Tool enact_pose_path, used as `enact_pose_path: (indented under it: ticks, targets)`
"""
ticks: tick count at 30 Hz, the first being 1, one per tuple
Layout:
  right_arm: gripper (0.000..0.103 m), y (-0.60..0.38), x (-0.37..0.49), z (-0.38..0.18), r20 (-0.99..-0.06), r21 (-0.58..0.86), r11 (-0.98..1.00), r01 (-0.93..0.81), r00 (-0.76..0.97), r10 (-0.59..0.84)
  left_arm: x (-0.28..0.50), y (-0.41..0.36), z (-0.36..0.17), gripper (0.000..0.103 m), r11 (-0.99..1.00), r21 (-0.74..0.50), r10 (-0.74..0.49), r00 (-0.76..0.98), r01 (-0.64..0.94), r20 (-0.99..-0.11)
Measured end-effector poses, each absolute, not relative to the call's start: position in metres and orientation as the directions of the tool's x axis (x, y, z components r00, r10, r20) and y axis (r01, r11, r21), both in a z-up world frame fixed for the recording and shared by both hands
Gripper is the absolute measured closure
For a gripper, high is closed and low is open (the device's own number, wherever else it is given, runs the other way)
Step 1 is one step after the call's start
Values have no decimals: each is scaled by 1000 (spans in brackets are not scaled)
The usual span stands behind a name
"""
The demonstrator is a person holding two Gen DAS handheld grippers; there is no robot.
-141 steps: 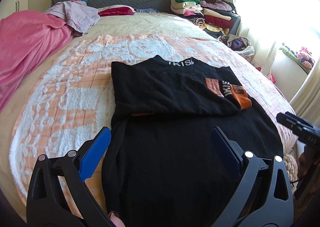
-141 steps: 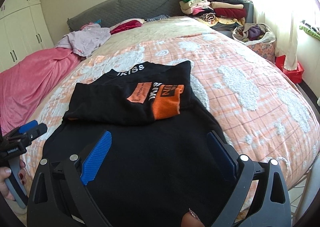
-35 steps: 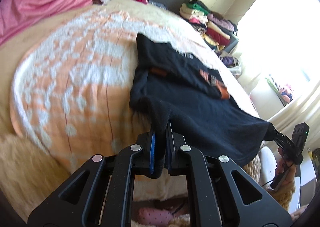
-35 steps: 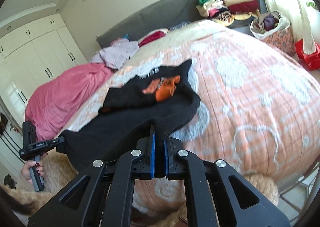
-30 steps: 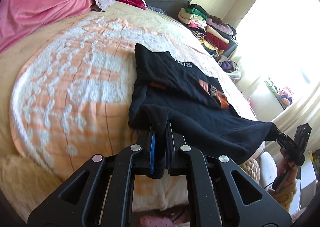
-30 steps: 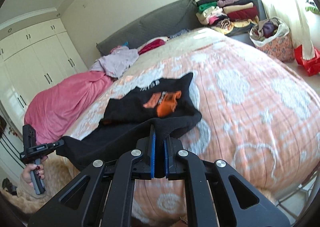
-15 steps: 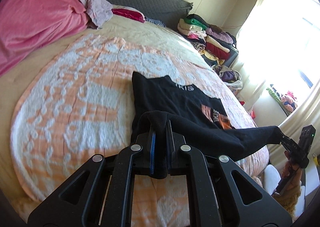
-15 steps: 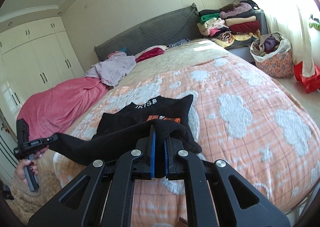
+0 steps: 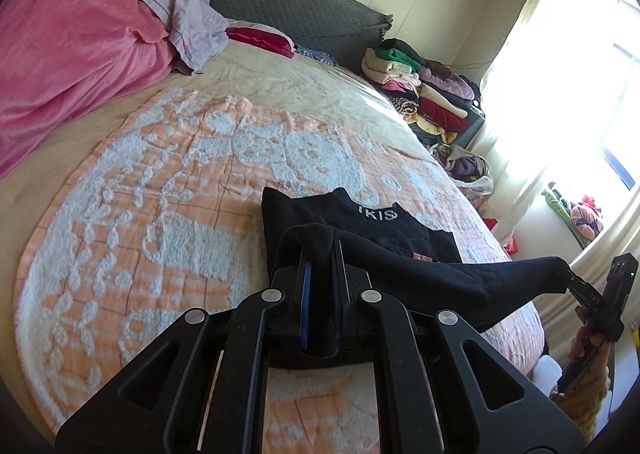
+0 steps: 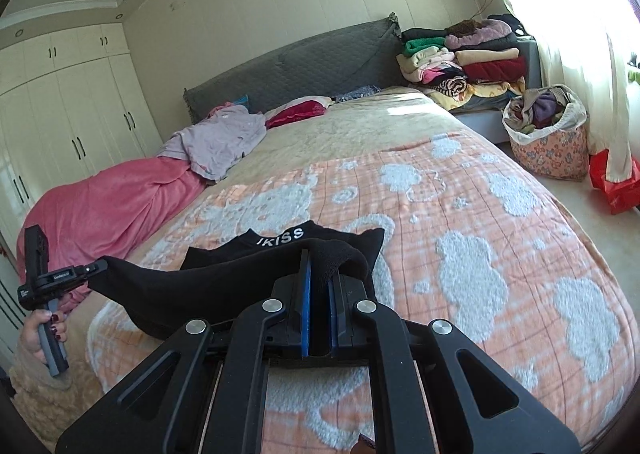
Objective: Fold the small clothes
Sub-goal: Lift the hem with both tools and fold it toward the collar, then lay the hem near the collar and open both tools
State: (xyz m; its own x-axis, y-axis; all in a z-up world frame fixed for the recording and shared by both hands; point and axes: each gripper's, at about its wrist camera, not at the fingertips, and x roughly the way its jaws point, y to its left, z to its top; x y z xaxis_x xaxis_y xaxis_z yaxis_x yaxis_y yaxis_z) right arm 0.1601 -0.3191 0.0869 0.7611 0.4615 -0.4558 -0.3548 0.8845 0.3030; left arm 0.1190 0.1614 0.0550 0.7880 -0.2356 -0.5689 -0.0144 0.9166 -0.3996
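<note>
Hem of the black garment [image 9: 400, 278] lifted clear of the bed, stretched as a taut band between the two grippers. Left gripper [image 9: 320, 266] clamped tight on one corner of that hem, cloth bunched over and between its blue pads. Right gripper [image 10: 319, 274] likewise pinched on the other corner, fabric humped over its tips. Each gripper shows in the other's view, held in a hand: the right at the far right edge of the left view, the left at the far left edge of the right view.

Upper part of the garment lies flat on the orange-and-white bedspread [image 10: 500, 238], collar with white lettering toward the headboard [image 10: 296, 66]. The raised hem hangs above and just in front of that folded part, hiding most of it.

Room to move: wide bare bedspread beyond the collar and to both sides. Pink blanket [image 9: 68, 58] and a pale crumpled cloth [image 10: 220, 138] are heaped along one edge of the bed, well apart from the garment. Stacked clothes [image 10: 464, 62] and a floral bag [image 10: 548, 134] sit off the bed by the window.
</note>
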Motion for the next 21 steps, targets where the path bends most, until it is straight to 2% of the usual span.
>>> enact_pose_path:
  ticks: [21]
  targets:
    - [97, -304, 251, 52, -554, 306, 912, -273, 728, 404, 199, 171, 35, 100, 936, -347, -185, 753, -60, -631]
